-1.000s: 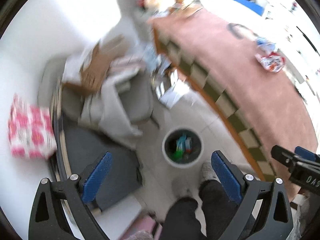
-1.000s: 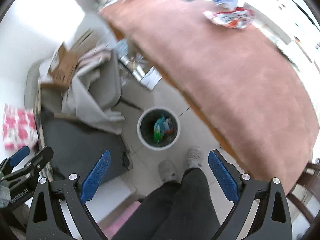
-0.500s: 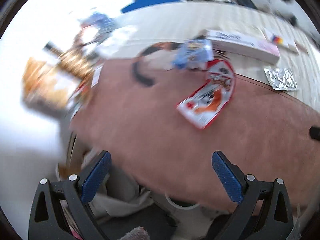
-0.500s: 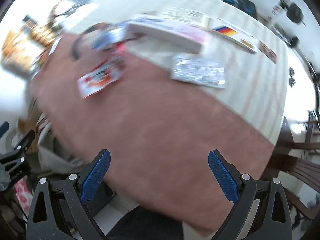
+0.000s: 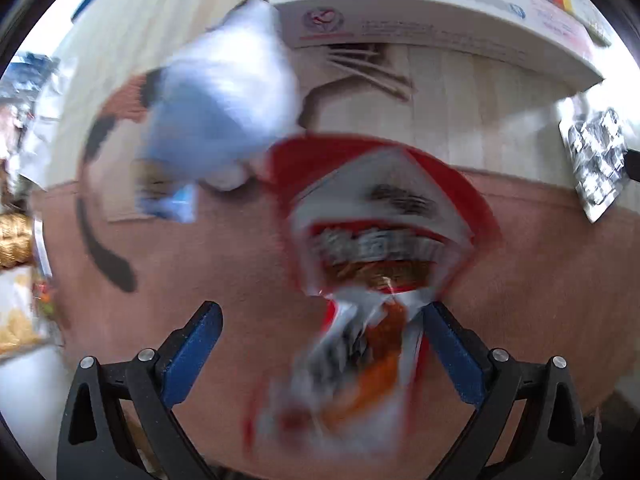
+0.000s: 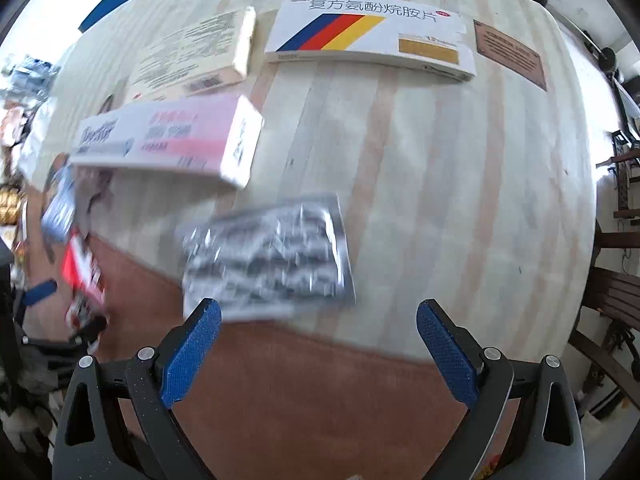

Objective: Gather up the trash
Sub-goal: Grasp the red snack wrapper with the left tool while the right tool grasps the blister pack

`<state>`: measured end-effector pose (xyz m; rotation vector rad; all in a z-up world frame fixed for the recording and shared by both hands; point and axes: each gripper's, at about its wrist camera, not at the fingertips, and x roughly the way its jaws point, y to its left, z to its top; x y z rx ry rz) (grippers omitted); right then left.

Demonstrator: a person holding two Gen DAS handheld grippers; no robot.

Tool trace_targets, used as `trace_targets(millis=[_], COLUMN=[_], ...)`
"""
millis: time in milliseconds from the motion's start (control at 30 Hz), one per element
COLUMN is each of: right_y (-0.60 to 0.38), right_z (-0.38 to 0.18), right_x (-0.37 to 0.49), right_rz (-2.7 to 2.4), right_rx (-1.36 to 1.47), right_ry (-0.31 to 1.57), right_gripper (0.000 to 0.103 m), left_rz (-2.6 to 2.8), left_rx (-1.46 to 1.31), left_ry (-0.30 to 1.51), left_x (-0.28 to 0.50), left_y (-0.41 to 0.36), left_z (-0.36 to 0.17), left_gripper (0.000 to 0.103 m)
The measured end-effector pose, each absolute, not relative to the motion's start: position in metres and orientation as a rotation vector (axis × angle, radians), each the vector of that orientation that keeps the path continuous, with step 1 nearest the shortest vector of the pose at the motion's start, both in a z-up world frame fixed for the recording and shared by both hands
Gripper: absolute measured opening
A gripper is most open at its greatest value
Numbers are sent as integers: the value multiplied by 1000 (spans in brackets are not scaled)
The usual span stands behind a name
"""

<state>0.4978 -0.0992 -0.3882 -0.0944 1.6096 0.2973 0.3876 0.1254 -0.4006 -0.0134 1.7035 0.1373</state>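
Note:
A red and white snack wrapper (image 5: 372,264) lies on the pink-brown mat (image 5: 224,272), its near end between the blue pads of my open left gripper (image 5: 320,356). A crumpled pale blue wrapper (image 5: 216,120) lies just beyond it to the left. In the right wrist view a silver foil blister pack (image 6: 268,260) lies on the striped wooden table (image 6: 460,184) at the mat's (image 6: 304,384) edge, just ahead of my open right gripper (image 6: 316,356), closer to its left finger. The red wrapper (image 6: 82,268) and left gripper (image 6: 40,292) show at the far left.
A long toothpaste box (image 5: 420,8) lies behind the wrappers; in the right wrist view it is the pink and white box (image 6: 168,140). Two more medicine boxes (image 6: 372,36) (image 6: 196,56) lie farther back. The foil pack (image 5: 596,160) sits right of the left gripper. Clutter lines the table's left end.
Both grippers swung up from the floor bin to the tabletop and closed in low: the left onto the red wrapper, the right onto the foil pack. Both stayed open.

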Motion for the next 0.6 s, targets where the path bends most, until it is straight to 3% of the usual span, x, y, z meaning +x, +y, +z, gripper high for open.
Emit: trace_targets(millis=[300, 600], right_y=[-83, -30], right_z=[-401, -392], right_x=[493, 490], right_rz=[499, 639], right_rx=[92, -534], right_ry=[1757, 1538], right_gripper=[99, 99], left_rz=[311, 415], left_rx=[-556, -442], left_ry=[1656, 1588], left_x=[346, 326], left_y=[129, 107], left_z=[-398, -386], left_gripper=[101, 75])
